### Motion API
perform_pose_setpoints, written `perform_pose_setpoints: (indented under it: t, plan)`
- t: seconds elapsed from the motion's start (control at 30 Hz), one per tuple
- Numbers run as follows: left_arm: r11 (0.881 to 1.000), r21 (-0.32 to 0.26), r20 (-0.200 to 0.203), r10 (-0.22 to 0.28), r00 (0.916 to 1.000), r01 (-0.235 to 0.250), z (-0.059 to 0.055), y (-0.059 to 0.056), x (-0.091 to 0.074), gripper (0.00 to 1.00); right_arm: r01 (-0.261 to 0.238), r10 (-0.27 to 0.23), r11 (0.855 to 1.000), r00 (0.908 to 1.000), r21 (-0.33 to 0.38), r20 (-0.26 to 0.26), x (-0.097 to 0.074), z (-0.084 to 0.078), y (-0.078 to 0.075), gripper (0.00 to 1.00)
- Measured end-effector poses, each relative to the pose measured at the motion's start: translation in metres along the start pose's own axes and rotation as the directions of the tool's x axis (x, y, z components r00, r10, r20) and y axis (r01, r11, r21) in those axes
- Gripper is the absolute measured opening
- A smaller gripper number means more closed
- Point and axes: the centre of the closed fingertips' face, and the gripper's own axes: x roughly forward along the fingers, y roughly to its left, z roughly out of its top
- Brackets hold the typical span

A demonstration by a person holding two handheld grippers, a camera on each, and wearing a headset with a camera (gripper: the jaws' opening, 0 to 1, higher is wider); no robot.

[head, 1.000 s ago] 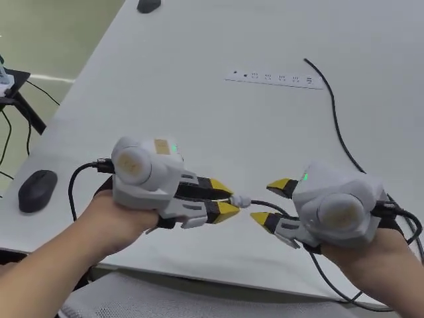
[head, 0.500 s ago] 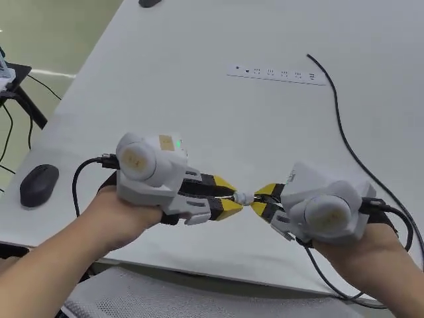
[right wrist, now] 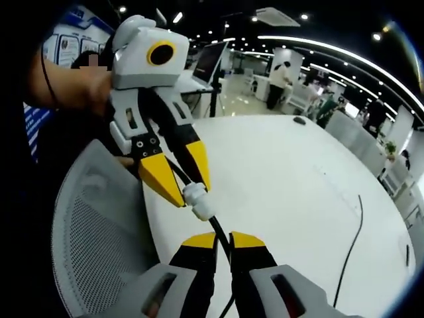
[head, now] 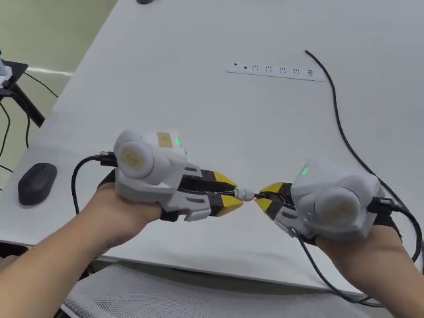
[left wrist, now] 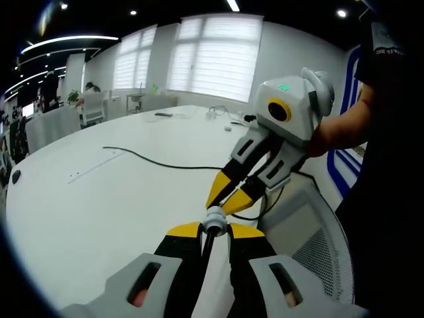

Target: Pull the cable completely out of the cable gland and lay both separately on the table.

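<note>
The right gripper (head: 263, 197), fingers open a second ago, now pinches the thin black cable (right wrist: 216, 230) beside the small white plastic cable gland (head: 246, 195). The left gripper (head: 233, 192) clamps the gland in its fingers, lower centre above the white worktop (head: 199, 99). Pulling apart can likely begin.

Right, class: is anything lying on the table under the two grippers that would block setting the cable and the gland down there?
Nothing visible does. The table beneath the left gripper, which holds the cable gland, and the right gripper, on the cable, is bare; the power strip and mouse lie well away.
</note>
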Motion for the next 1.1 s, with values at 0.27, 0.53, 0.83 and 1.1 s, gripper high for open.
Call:
perform_pose_setpoints:
  t: [0.27, 0.53, 0.83, 1.1]
  plan:
    - [1.0, -0.002, 0.009, -0.003, 1.0, 0.003, 0.002, 0.0, 0.0, 0.15, 0.032, -0.033, 0.991, 0.9994, 0.133, 0.005, -0.006, -0.018, -0.012, 0.02]
    - [1.0, 0.005, 0.011, -0.006, 0.9999, 0.006, 0.004, 0.0, 0.001, 0.15, 0.053, -0.057, 0.95, 0.9984, 0.308, 0.003, -0.009, -0.039, -0.02, 0.02]
    - [1.0, 0.01, 0.013, -0.007, 0.9999, 0.007, 0.004, 0.0, 0.0, 0.15, 0.076, -0.088, 0.849, 0.9961, 0.523, -0.002, -0.01, -0.069, -0.028, 0.02]
    - [1.0, 0.011, 0.015, -0.009, 0.9998, 0.009, 0.004, 0.0, -0.001, 0.15, 0.07, -0.085, 0.675, 0.9962, 0.734, -0.017, -0.01, -0.095, -0.026, 0.02]
